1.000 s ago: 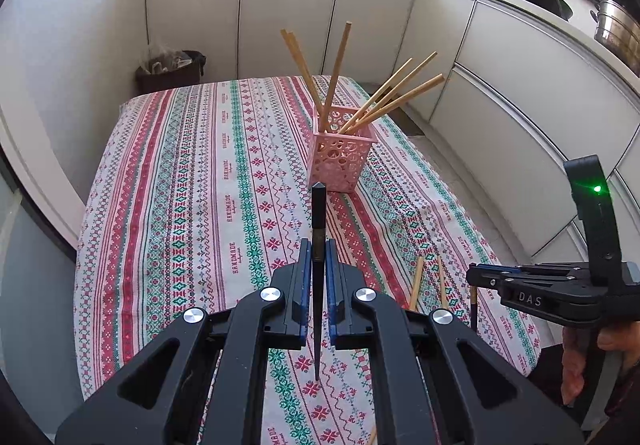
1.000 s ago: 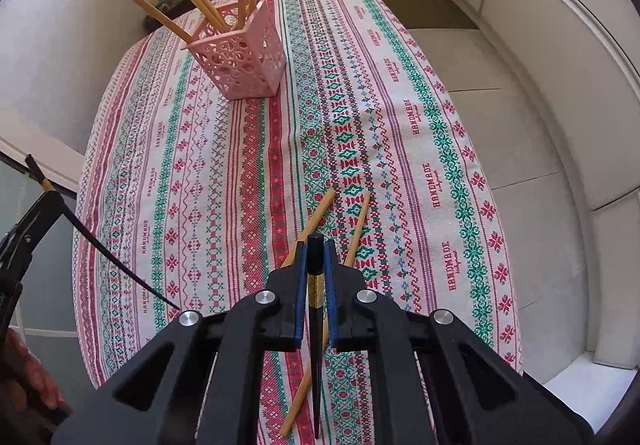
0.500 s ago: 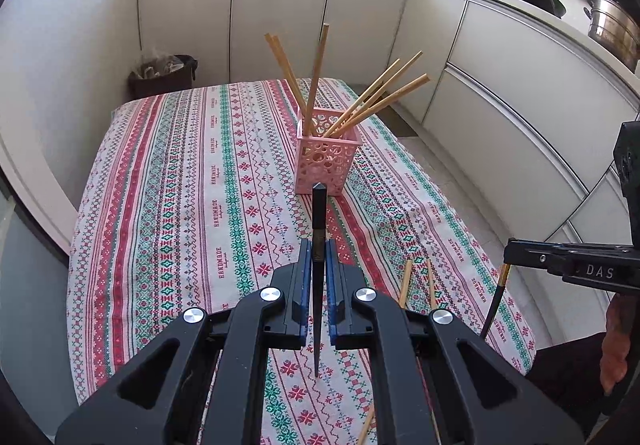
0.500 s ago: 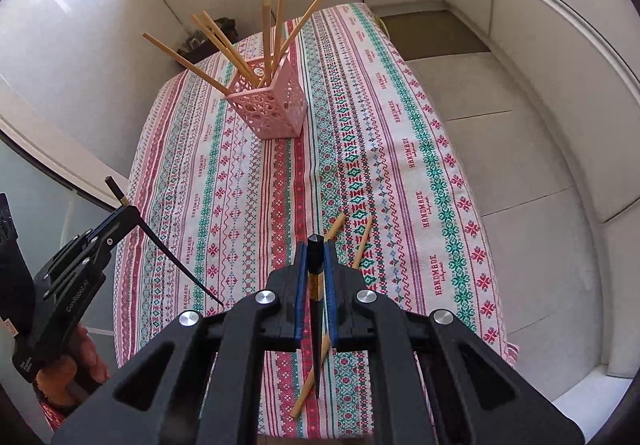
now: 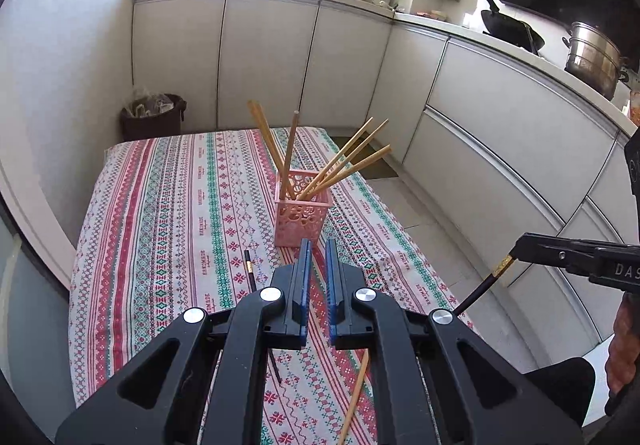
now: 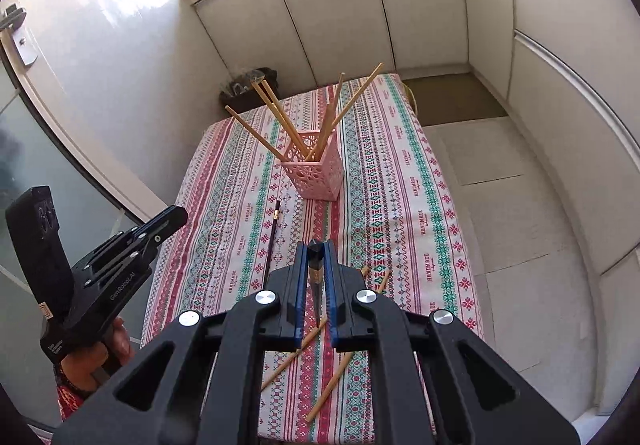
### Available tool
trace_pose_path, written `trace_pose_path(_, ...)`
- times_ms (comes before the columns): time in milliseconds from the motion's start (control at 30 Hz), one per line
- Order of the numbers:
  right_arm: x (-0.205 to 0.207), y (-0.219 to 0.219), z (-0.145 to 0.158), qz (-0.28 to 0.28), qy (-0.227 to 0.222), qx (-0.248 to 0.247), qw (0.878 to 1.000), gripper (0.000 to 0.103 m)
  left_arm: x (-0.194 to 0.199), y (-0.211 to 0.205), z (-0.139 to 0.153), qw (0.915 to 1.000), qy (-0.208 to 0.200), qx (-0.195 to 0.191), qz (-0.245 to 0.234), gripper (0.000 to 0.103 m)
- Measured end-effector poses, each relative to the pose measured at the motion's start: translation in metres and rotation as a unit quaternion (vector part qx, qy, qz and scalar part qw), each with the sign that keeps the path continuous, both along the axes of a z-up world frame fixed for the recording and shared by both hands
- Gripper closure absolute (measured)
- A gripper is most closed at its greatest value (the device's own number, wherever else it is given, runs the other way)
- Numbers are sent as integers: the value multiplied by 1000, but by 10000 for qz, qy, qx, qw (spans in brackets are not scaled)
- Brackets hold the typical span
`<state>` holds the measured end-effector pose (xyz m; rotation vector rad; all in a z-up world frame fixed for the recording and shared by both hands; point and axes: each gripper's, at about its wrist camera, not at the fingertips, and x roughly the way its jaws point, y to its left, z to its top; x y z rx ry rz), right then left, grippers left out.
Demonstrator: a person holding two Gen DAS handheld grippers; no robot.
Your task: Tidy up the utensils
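Observation:
A pink lattice holder (image 5: 303, 216) (image 6: 316, 172) stands mid-table with several wooden chopsticks (image 5: 347, 161) (image 6: 280, 123) leaning out of it. My left gripper (image 5: 315, 249) is empty, its jaws slightly apart, raised over the near part of the table. A black chopstick (image 5: 251, 276) (image 6: 272, 243) lies on the cloth left of the holder. My right gripper (image 6: 315, 249) is shut on a second black chopstick (image 6: 316, 285), seen hanging from it in the left wrist view (image 5: 482, 285). Two wooden chopsticks (image 6: 330, 385) (image 5: 356, 393) lie near the front edge.
The table (image 5: 160, 229) has a red, green and white patterned cloth. White cabinets (image 5: 500, 133) run behind and to the right. A dark bin (image 5: 152, 117) stands at the far left corner. Bare floor (image 6: 500, 205) lies right of the table.
My left gripper has let go of its black chopstick, which now lies on the cloth. Both grippers have risen and pulled back. The right one still holds its chopstick.

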<state>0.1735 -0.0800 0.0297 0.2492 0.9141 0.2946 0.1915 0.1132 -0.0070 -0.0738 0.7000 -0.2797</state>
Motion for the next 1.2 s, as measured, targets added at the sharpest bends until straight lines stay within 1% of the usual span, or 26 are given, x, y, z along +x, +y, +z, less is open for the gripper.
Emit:
trace_pose_path(33, 3, -1, -2, -31, 60, 19, 10000, 95, 10, 3, -7, 9997, 225, 10, 56, 95)
trace_pose_path(67, 7, -2, -4, -47, 120, 38, 9999, 95, 25, 9, -18, 9981, 608, -62, 94, 86)
trace_pose_path(100, 10, -4, -7, -60, 188, 78, 9998, 95, 38, 14, -31, 9948, 1003, -167, 92, 81)
trace_pose_path(133, 13, -5, -10, -64, 252, 155, 9995, 95, 55, 20, -48, 9891, 1445, -260, 144, 78)
trace_pose_path(167, 15, -7, -12, -62, 285, 208, 9994, 95, 69, 24, -62, 9840, 1749, -233, 225, 78)
trace_pose_path(200, 16, -9, -14, -71, 304, 242, 9992, 95, 85, 26, -80, 9778, 2071, -101, 314, 78)
trace_pose_path(233, 18, -11, -18, -79, 329, 262, 9991, 95, 99, 27, -93, 9721, 2310, -16, 396, 78)
trace_pose_path(300, 25, -16, -26, -99, 409, 287, 9987, 95, 126, 28, -117, 9630, 2652, 9, 487, 77)
trace_pose_path(333, 28, -19, -29, -116, 452, 289, 9985, 95, 138, 28, -126, 9606, 2719, 67, 575, 77)
trace_pose_path(400, 38, -24, -37, -155, 548, 291, 9980, 95, 160, 28, -140, 9594, 2712, 226, 743, 77)
trace_pose_path(467, 49, -29, -45, -191, 632, 280, 9974, 95, 177, 27, -152, 9577, 2734, 298, 850, 77)
trace_pose_path(533, 58, -32, -50, -202, 687, 273, 9971, 95, 186, 23, -162, 9573, 2747, 324, 844, 77)
trace_pose_path(567, 62, -33, -53, -208, 688, 266, 9971, 95, 189, 21, -168, 9572, 2744, 406, 831, 77)
trace_pose_path(600, 65, -34, -53, -214, 686, 264, 9971, 95, 190, 18, -174, 9563, 2764, 509, 808, 81)
trace_pose_path(633, 67, -35, -54, -219, 698, 305, 9969, 95, 187, 16, -175, 9598, 2584, 693, 849, 96)
trace_pose_path(667, 69, -36, -54, -220, 712, 337, 9966, 95, 181, 15, -176, 9623, 2465, 759, 859, 97)
trace_pose_path(700, 70, -37, -54, -224, 716, 364, 9965, 95, 175, 17, -178, 9638, 2420, 698, 875, 97)
trace_pose_path(767, 68, -37, -52, -224, 704, 408, 9964, 95, 154, 24, -177, 9670, 2351, 469, 867, 97)
trace_pose_path(833, 63, -37, -46, -202, 627, 443, 9968, 95, 132, 33, -164, 9746, 2065, 223, 834, 97)
trace_pose_path(867, 61, -37, -43, -187, 583, 475, 9970, 95, 122, 35, -152, 9783, 1909, 118, 796, 97)
trace_pose_path(933, 53, -36, -33, -137, 466, 545, 9973, 95, 97, 38, -118, 9870, 1465, -240, 621, 97)
trace_pose_path(1000, 47, -35, -22, -117, 338, 596, 9976, 95, 67, 36, -84, 9930, 999, -424, 465, 97)
trace_pose_path(1067, 38, -33, -7, -82, 155, 614, 9980, 95, 38, 29, -56, 9969, 540, -478, 312, 97)
trace_pose_path(1133, 30, -31, 5, -62, -11, 612, 9981, 95, 19, 21, -37, 9985, 222, -409, 275, 97)
trace_pose_path(1200, 24, -29, 16, -31, -128, 591, 9982, 95, 3, 13, -21, 9991, -11, -330, 269, 97)
